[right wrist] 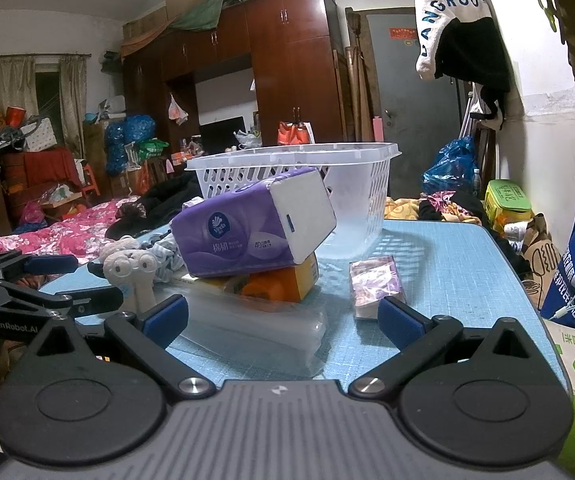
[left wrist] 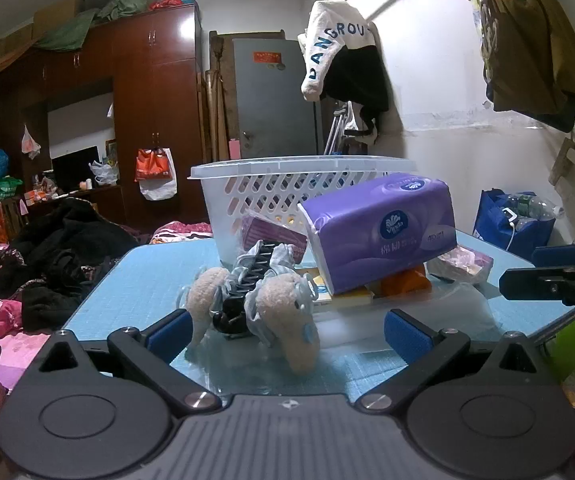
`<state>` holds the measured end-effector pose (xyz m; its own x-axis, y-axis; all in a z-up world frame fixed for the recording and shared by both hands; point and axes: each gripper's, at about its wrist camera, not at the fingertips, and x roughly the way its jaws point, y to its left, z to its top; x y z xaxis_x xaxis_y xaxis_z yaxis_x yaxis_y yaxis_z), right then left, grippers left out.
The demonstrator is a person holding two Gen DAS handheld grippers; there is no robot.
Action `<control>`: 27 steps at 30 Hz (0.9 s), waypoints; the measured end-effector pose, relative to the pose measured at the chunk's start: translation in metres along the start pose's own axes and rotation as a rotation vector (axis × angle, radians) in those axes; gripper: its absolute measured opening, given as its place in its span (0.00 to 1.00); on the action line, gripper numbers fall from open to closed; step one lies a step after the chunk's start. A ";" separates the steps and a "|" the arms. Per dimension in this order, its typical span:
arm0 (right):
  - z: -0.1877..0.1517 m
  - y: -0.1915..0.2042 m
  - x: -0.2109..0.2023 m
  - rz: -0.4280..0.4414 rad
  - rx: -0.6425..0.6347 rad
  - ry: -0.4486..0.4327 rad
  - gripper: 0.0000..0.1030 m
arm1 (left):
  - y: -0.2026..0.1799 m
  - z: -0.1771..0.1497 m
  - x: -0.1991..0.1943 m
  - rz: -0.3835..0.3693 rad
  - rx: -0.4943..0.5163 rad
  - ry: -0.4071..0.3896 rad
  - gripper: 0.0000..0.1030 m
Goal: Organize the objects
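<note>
Left wrist view shows our left gripper point(left wrist: 285, 330) spread around the plush toy point(left wrist: 287, 304) just ahead, so we close on its body, then lift toward the basket point(left wrist: 247, 184) beyond.

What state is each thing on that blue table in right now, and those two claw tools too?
Left gripper: open, empty.
Right gripper: open, empty.
White basket: upright.
Purple tissue pack: tilted, propped on an orange box.
Plush toy: lying on the table.
Small pink packet: flat.
</note>
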<state>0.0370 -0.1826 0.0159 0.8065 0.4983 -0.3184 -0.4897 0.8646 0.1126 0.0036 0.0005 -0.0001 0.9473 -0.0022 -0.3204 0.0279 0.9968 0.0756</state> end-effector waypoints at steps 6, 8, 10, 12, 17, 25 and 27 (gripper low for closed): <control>0.000 0.001 0.000 -0.002 0.003 0.000 1.00 | 0.000 0.000 0.000 0.000 0.000 0.000 1.00; 0.000 0.001 0.000 -0.002 0.002 0.000 1.00 | 0.000 0.000 0.000 0.001 0.001 0.001 1.00; 0.000 0.001 0.000 -0.001 0.002 0.000 1.00 | 0.000 0.000 0.000 0.000 0.000 0.002 1.00; 0.000 0.001 0.000 -0.001 0.002 0.000 1.00 | -0.001 0.000 0.001 -0.001 0.000 0.002 1.00; 0.000 0.001 0.001 -0.002 0.001 0.000 1.00 | 0.000 -0.001 0.002 -0.008 -0.004 0.007 1.00; 0.000 0.000 0.001 -0.002 0.000 0.001 1.00 | 0.000 -0.001 0.003 -0.009 -0.004 0.008 1.00; 0.000 0.000 0.001 -0.002 0.000 0.001 1.00 | 0.000 -0.001 0.003 -0.010 -0.004 0.008 1.00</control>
<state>0.0375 -0.1824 0.0156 0.8071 0.4964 -0.3196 -0.4881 0.8656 0.1118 0.0064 0.0003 -0.0018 0.9443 -0.0114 -0.3288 0.0357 0.9970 0.0682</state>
